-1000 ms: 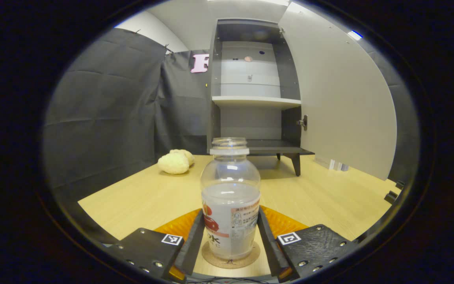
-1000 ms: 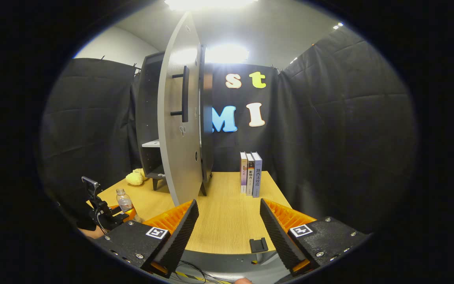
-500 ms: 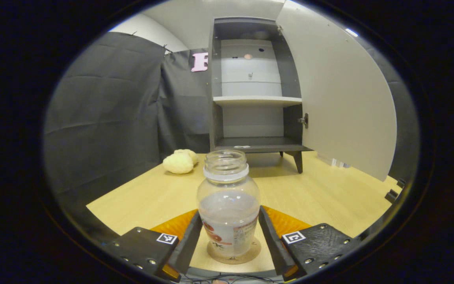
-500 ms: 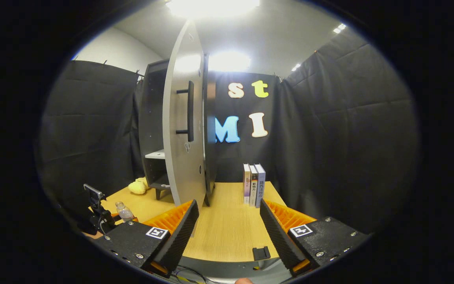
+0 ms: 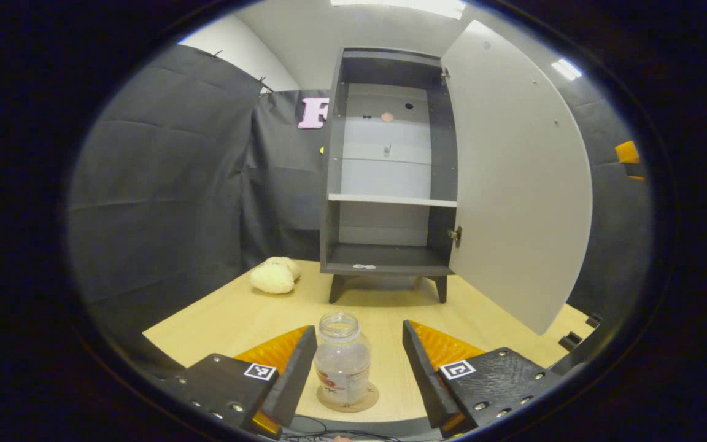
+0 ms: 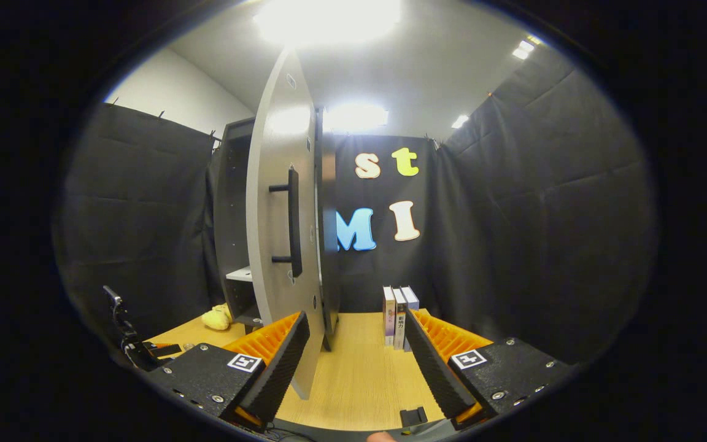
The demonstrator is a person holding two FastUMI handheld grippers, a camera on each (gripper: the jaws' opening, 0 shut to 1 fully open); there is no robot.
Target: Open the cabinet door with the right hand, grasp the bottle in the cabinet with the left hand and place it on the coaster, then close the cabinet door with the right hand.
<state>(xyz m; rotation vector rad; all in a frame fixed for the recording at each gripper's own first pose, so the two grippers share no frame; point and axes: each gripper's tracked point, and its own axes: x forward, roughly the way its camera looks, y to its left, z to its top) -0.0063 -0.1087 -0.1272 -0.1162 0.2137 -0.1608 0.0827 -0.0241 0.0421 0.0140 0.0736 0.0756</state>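
We have let go of the bottle (image 5: 342, 358): half a second ago our left tongs (image 5: 359, 368) flanked it closely, and now they stand spread and drawn back, touching nothing. The bottle sits upright on the coaster (image 5: 348, 398) at 6 o'clock on the worktop (image 5: 237, 319). Placement looks done (cabinet (image 5: 388, 172) bare inside). Our right tongs (image 6: 356, 362), also spread and empty, face the cabinet door (image 6: 280, 233), its handle (image 6: 293, 222) at 11 o'clock; closing remains.
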